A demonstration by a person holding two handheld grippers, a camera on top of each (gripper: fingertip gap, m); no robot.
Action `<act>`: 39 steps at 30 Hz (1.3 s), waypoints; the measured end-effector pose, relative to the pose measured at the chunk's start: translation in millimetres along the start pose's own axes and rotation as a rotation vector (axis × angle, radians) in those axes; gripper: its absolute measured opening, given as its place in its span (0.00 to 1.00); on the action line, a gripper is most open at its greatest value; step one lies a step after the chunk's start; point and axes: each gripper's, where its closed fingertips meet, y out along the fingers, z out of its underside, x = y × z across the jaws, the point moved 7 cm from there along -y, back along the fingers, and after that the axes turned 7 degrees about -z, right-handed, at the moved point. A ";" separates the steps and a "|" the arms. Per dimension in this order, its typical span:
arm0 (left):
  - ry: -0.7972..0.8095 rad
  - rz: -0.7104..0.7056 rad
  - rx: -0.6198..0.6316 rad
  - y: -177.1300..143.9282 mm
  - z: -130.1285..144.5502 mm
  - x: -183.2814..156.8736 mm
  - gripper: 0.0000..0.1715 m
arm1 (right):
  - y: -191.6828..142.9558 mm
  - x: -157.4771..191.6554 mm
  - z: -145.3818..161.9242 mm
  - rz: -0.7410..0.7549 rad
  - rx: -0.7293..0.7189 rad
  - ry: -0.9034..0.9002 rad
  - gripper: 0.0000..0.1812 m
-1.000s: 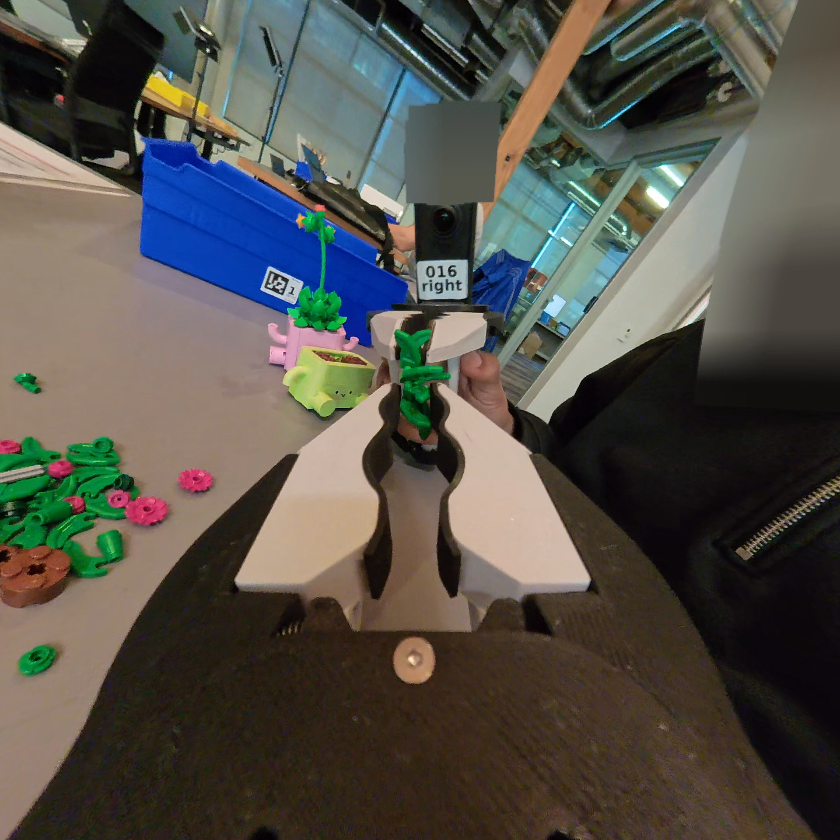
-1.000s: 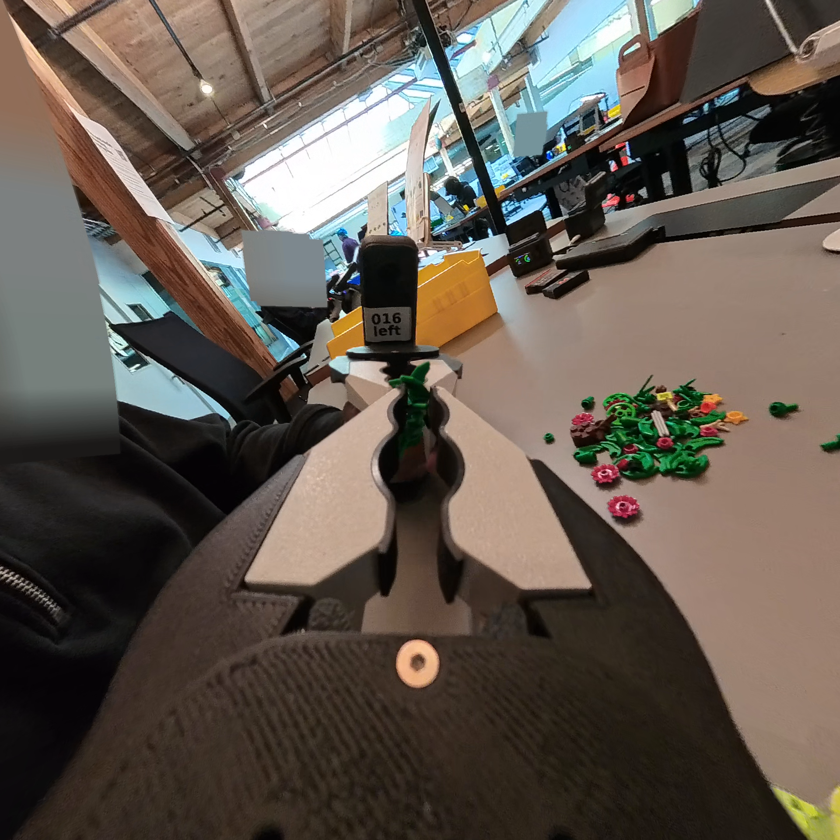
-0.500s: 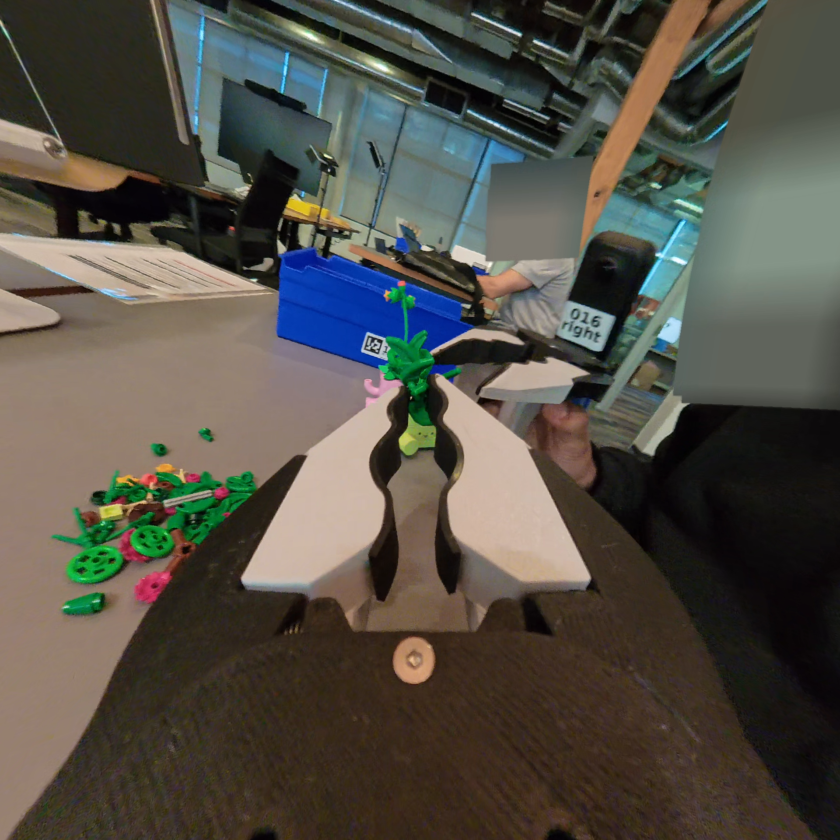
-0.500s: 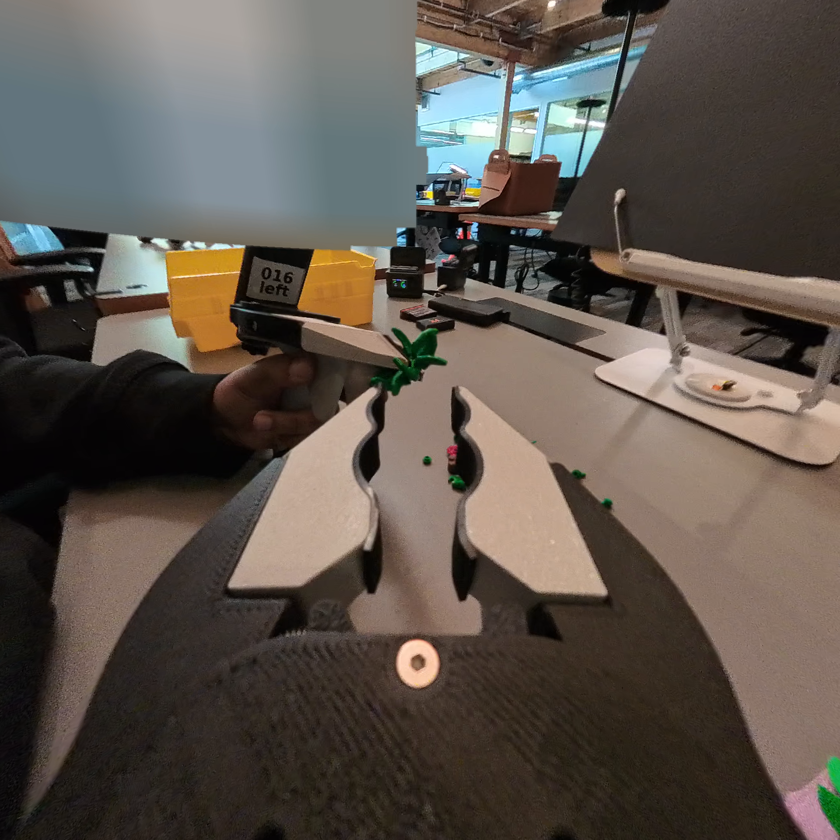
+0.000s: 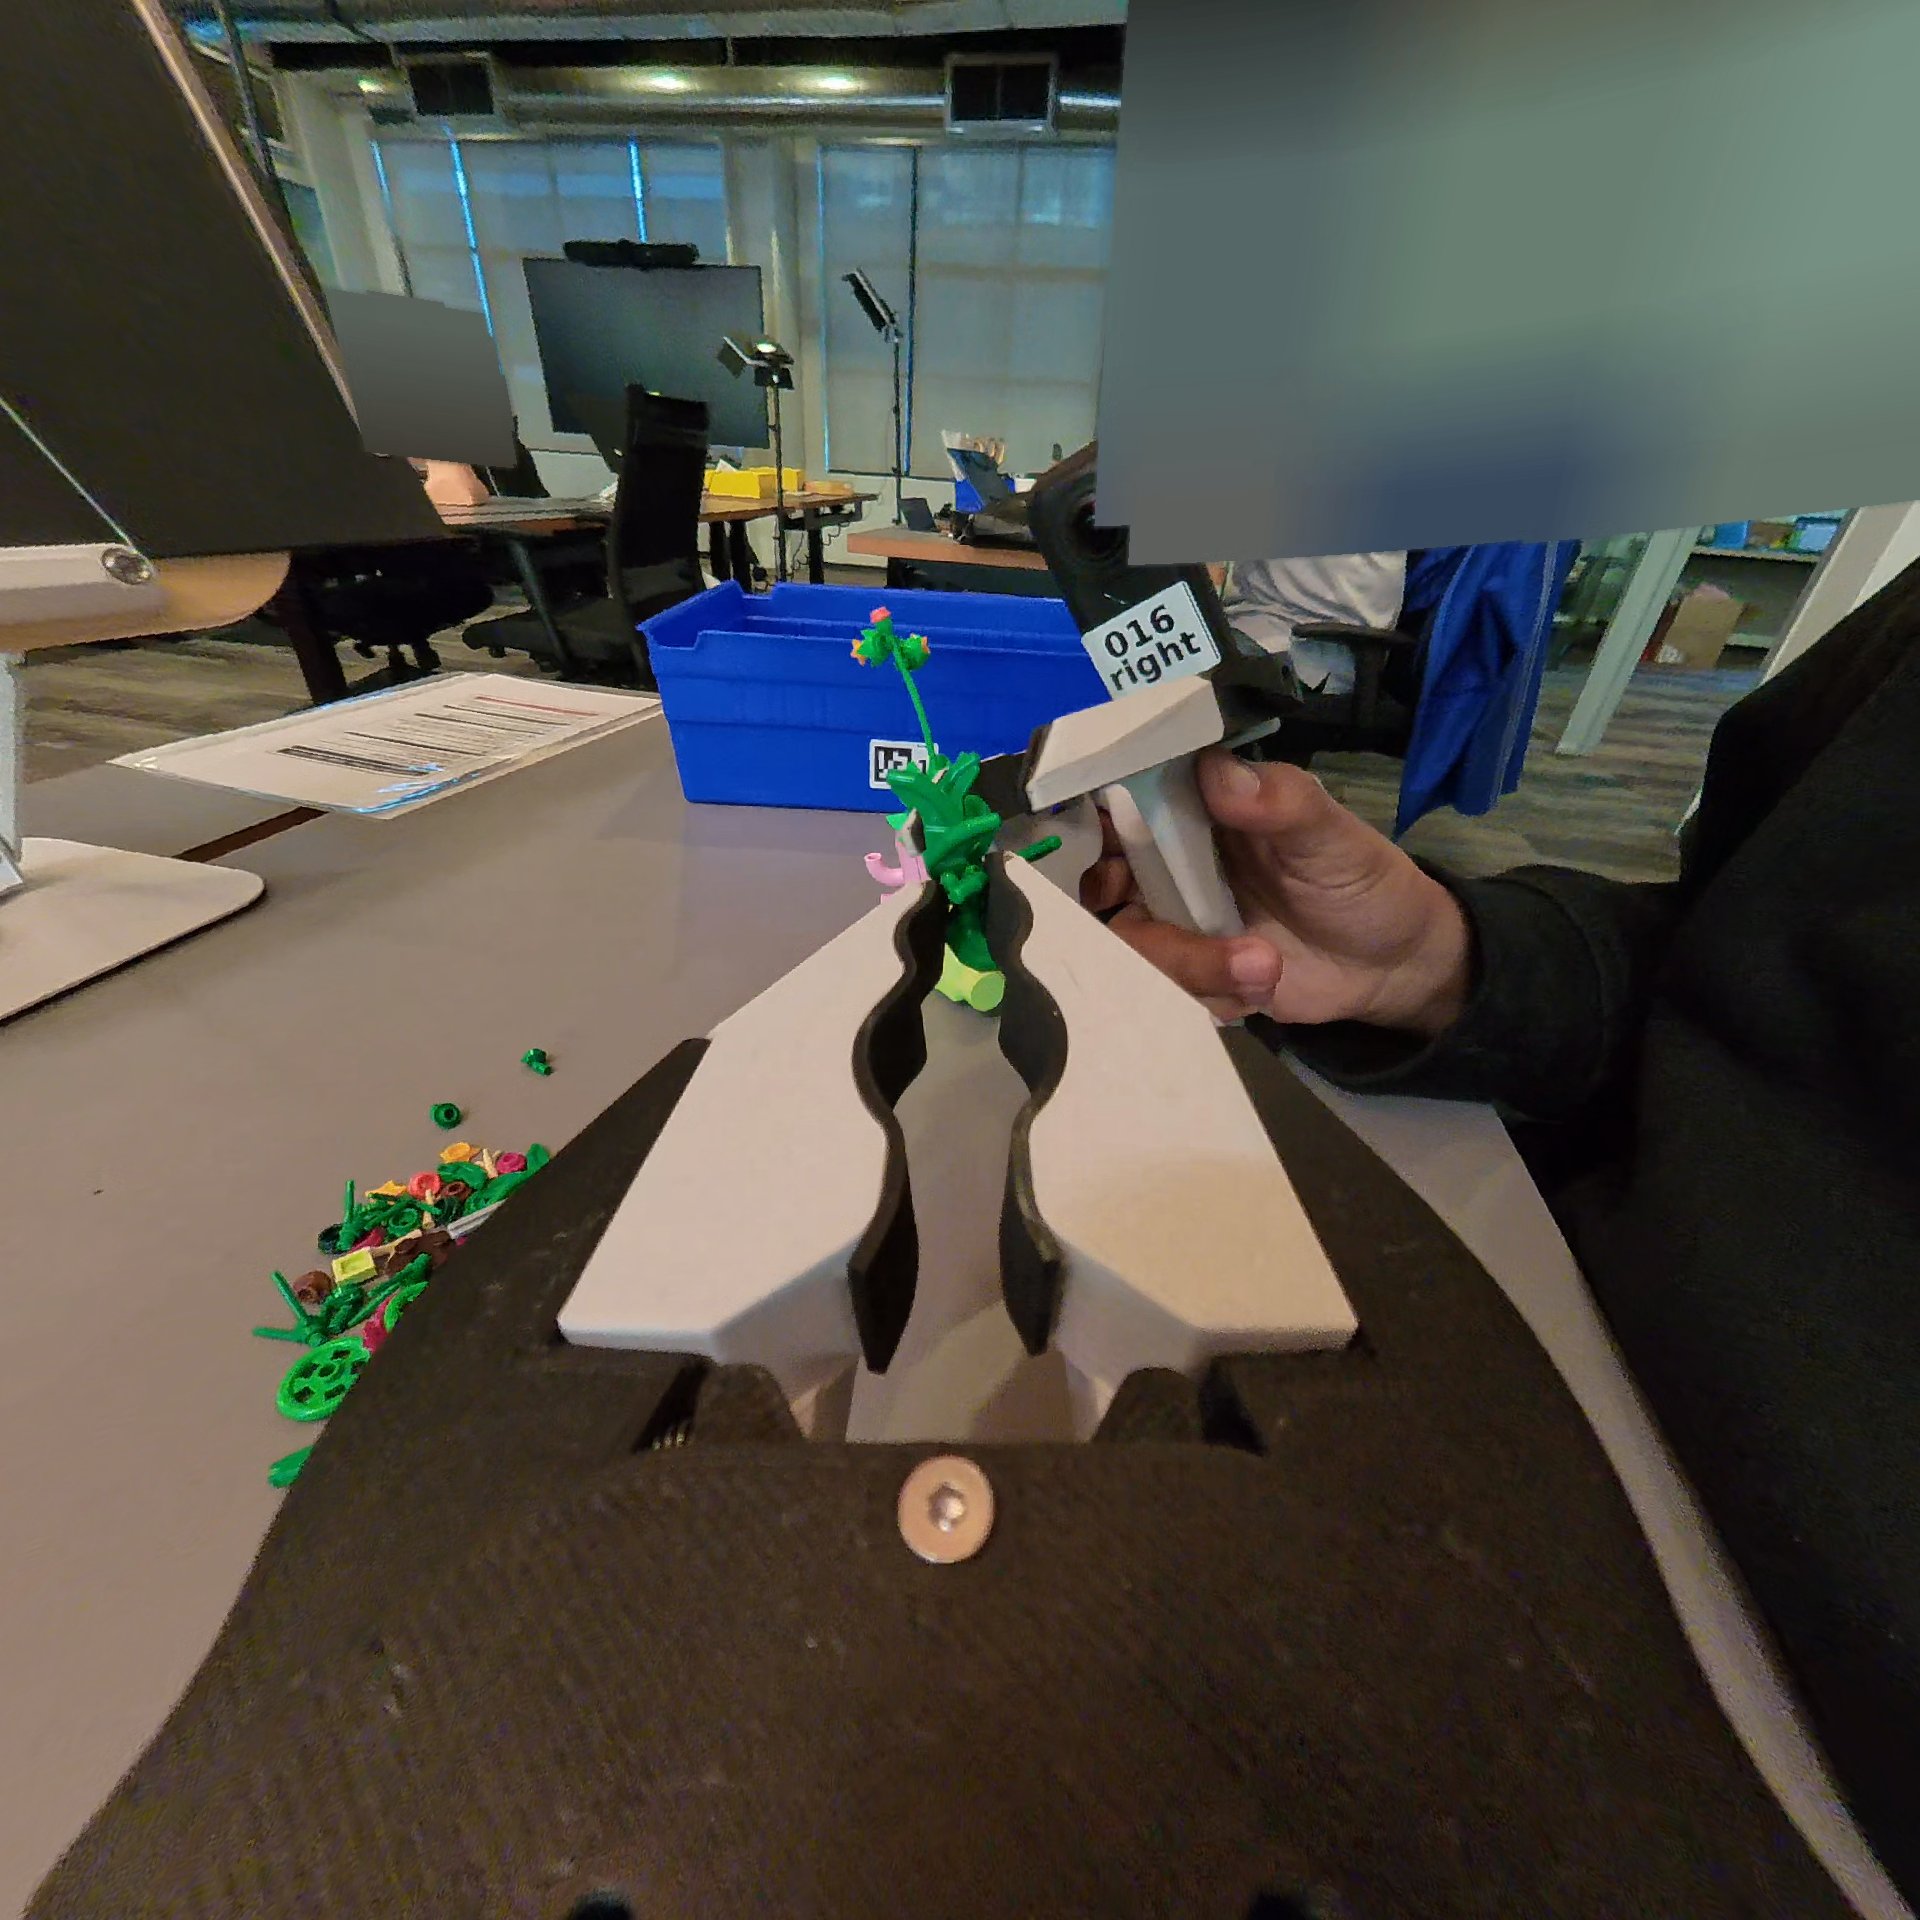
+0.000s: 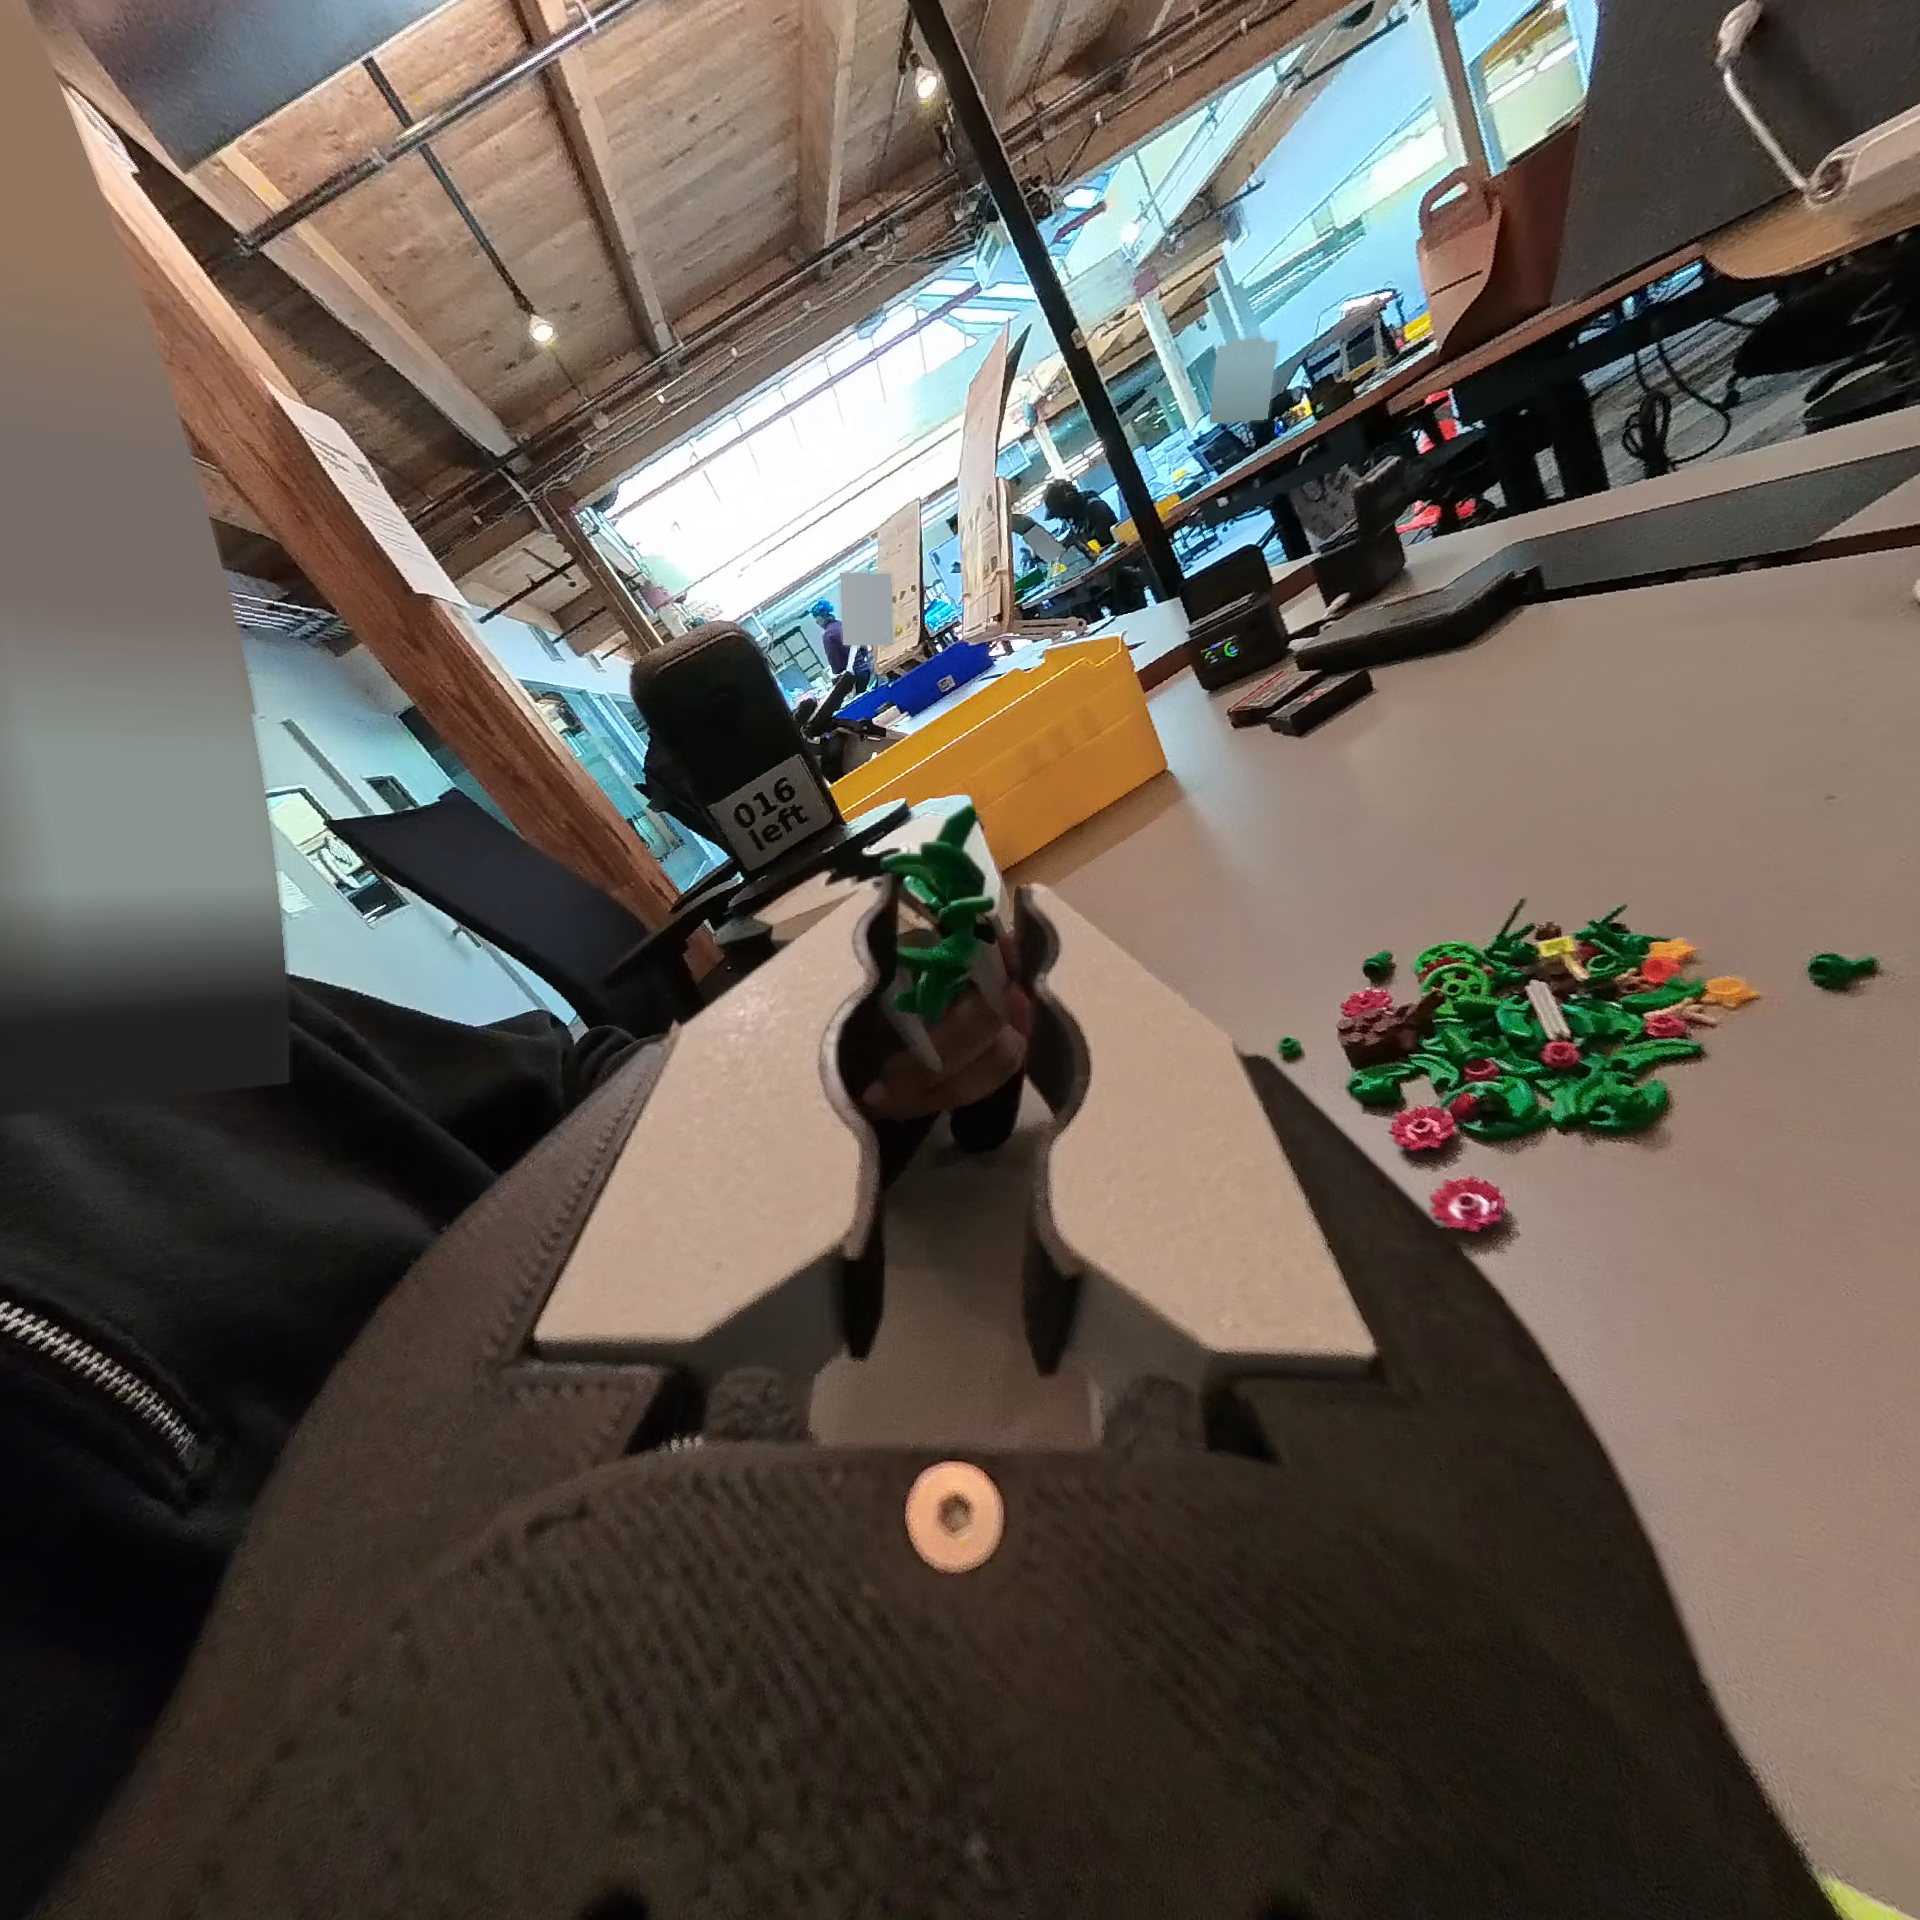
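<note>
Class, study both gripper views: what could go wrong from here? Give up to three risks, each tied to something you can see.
1. The left gripper pinches the leafy stem only at its tips, so it may twist or slip out.
2. The right gripper is close against the same stem; a bump could knock leaves off.
3. A dropped piece could get lost in the pile of loose green parts.

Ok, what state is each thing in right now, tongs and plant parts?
Left tongs: shut on the leafy stem.
Right tongs: open, tips either side of that stem.
Leafy stem: roughly upright, gripped.
Lime pot: standing on the table, unheld.
Flower stalk: upright, behind the stem.
Loose pieces: scattered in a pile.
Blue bin: upright, open-topped.
</note>
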 end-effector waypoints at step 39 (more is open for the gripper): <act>1.398 -0.390 0.143 -0.6 26.3 -25.4 0.03 | 1.9 -3.6 15.1 0.079 0.226 -0.096 0.01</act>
